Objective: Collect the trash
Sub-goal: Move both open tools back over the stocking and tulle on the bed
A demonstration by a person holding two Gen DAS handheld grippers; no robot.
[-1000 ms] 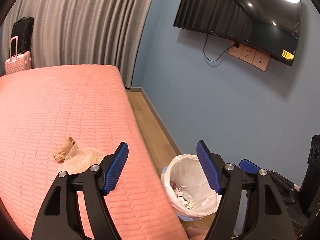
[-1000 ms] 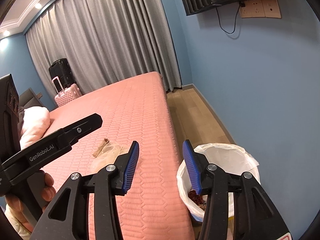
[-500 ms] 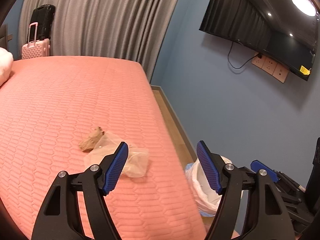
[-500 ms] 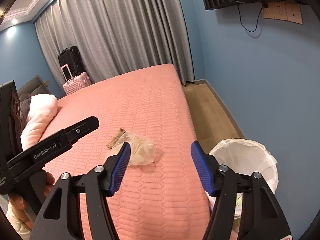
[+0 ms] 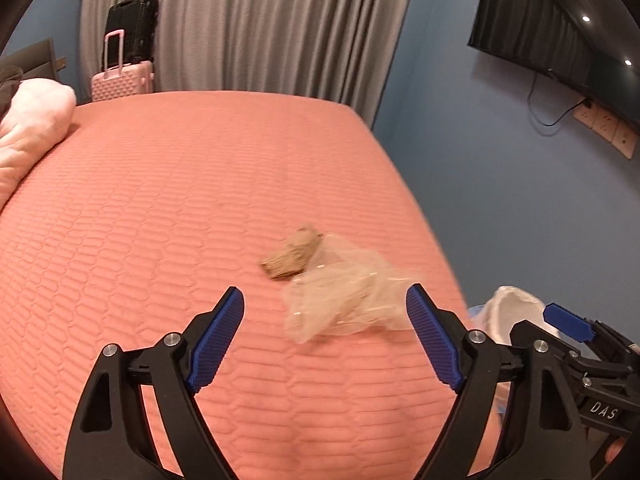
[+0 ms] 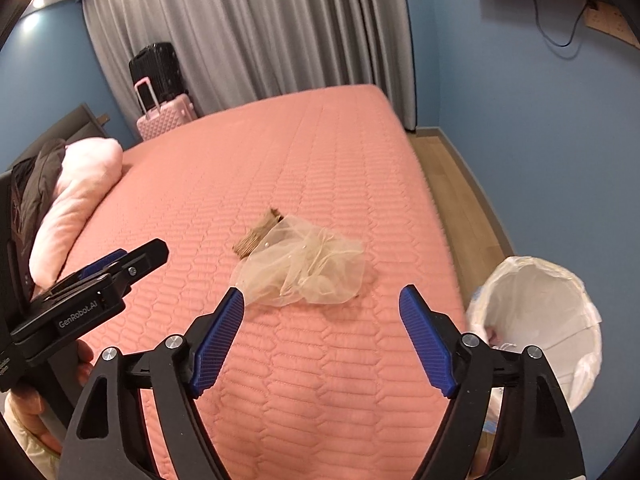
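Pink quilted fabric covers the bed (image 6: 304,168), which carries the two items not yet collected: a crumpled clear plastic bag (image 6: 308,272) and a small brown scrap (image 6: 256,236). The scrap touches the bag's far-left edge, at about 10 o'clock from the bag. Both lie near the bed's right-hand edge.

Status of the tools:
- Left tool (image 5: 325,340): jaws wide, holding nothing. It hangs above the bed with the plastic bag (image 5: 344,300) just beyond the fingertips, toward 1 o'clock. The brown scrap (image 5: 290,258) lies beyond the bag at 12 o'clock.
- Right tool (image 6: 322,340): jaws wide, holding nothing. The bag sits at 12 o'clock, just past the fingertips.

Collection point: a bin with a white liner (image 6: 536,320) stands on the floor beside the bed, at 3 o'clock from the right tool. Some small pieces show inside near its lower rim; their nature cannot be told.

Progress, as a judgement:
- Done: part of the trash appears to be in the bin already.
- Remaining: grasp the bag, grasp the scrap, carry each to the bin, release.
- Current step: approach to the bag; no contact has been made.
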